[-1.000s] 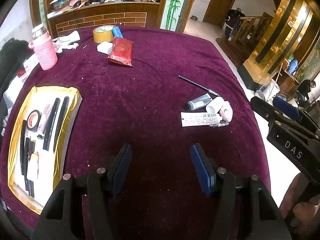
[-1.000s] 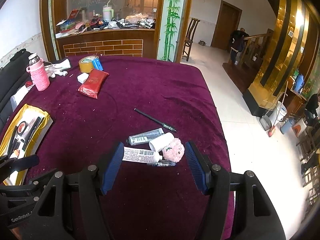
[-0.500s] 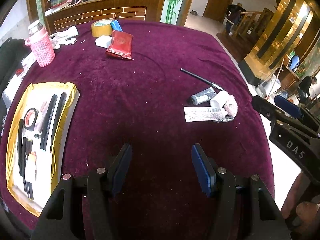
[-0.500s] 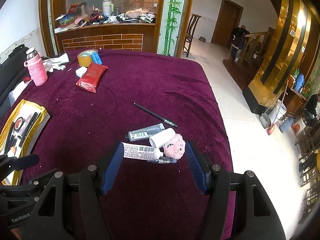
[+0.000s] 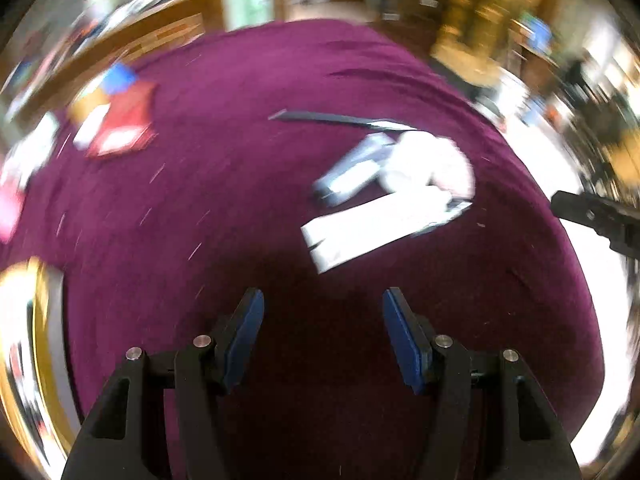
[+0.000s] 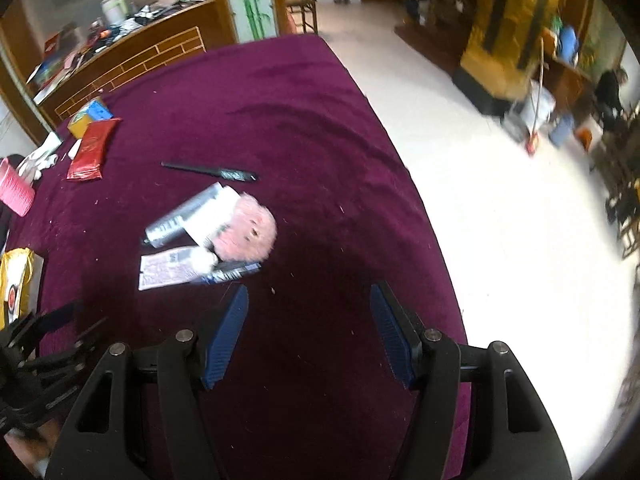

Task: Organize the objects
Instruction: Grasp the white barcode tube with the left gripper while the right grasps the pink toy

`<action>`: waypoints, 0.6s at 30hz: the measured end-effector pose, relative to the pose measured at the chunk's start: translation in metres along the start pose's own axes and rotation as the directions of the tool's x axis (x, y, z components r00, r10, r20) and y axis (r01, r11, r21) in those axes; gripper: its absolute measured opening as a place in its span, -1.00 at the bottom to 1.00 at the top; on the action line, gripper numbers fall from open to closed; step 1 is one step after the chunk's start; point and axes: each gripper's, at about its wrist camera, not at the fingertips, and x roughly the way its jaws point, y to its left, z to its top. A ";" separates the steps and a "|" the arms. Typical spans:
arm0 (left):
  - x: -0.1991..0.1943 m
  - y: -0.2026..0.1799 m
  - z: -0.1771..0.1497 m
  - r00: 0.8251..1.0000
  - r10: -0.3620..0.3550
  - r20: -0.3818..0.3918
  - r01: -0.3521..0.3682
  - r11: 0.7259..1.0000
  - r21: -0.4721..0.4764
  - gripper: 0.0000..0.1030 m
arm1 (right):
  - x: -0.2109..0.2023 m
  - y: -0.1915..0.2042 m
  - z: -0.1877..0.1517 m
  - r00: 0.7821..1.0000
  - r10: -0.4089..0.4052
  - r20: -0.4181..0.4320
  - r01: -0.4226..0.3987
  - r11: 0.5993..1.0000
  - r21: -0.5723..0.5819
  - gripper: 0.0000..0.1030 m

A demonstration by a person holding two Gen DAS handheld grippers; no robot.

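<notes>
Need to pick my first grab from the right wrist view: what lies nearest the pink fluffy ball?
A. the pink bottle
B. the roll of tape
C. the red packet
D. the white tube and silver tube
D: the pink fluffy ball lies against the white tube and beside the silver tube; the red packet and pink bottle lie far off to the left.

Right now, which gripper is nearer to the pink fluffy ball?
Right. The right gripper hovers just short of the pink fluffy ball; the left gripper hangs farther back, with the white tube between.
</notes>
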 end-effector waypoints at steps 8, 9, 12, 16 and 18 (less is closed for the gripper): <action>0.043 -0.043 0.039 0.999 -0.033 -0.034 0.041 0.957 0.287 0.07 | 0.005 -0.020 -0.011 0.999 0.020 -0.039 -0.017 0.997 0.070 0.22; 0.045 -0.044 0.042 0.999 -0.030 -0.028 0.037 0.954 0.296 0.07 | 0.005 -0.021 -0.012 0.999 0.019 -0.041 -0.016 0.997 0.074 0.22; 0.052 -0.044 0.050 0.998 -0.047 -0.049 0.060 0.953 0.297 0.08 | 0.006 -0.025 -0.016 0.999 0.013 -0.049 -0.009 0.997 0.081 0.22; 0.053 -0.041 0.049 0.995 -0.047 -0.085 0.068 0.960 0.271 -0.16 | 0.008 -0.028 -0.019 0.998 0.032 -0.059 -0.026 0.995 0.097 0.22; 0.050 -0.037 0.048 0.989 -0.093 -0.115 0.118 0.966 0.232 -0.60 | 0.008 -0.026 -0.019 0.998 0.042 -0.055 -0.037 0.995 0.096 0.22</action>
